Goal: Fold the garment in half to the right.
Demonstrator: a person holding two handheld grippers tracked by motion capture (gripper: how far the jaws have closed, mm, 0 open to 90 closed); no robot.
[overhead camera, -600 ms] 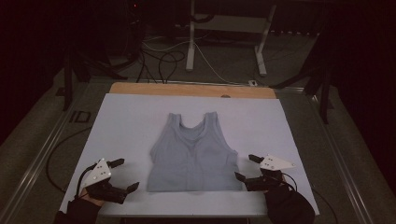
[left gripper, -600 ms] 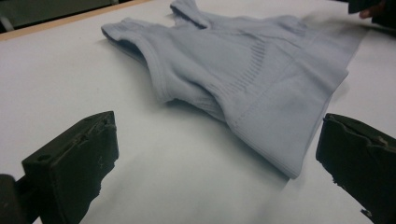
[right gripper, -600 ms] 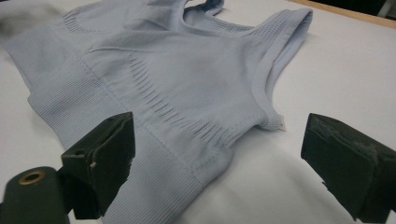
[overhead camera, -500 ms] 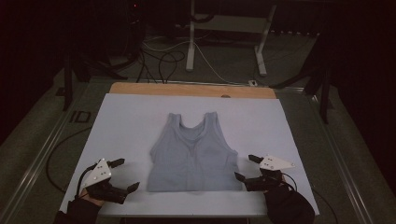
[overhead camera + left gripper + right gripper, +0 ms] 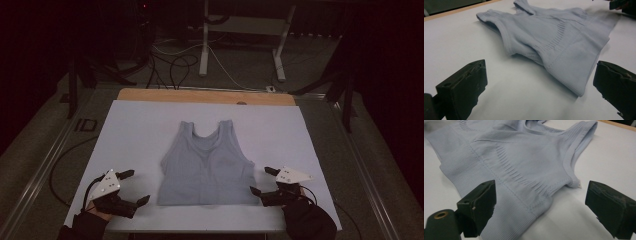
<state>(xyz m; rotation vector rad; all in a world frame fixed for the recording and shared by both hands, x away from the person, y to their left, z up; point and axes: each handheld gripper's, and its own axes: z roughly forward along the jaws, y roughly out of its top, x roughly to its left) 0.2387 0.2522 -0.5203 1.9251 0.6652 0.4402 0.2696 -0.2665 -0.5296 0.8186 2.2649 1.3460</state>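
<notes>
— On the white table top [image 5: 135,130], mid-table, lies the pale blue ribbed knit tank top [image 5: 205,165], flat. How should you start?

— Your left gripper [image 5: 136,187] and right gripper [image 5: 264,181] are wide open, empty; probably pinch each hem corner squarely.

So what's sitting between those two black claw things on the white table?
The pale grey-blue sleeveless knit top lies flat between the left gripper and the right gripper, its hem nearest them; the high view shows it.
</notes>
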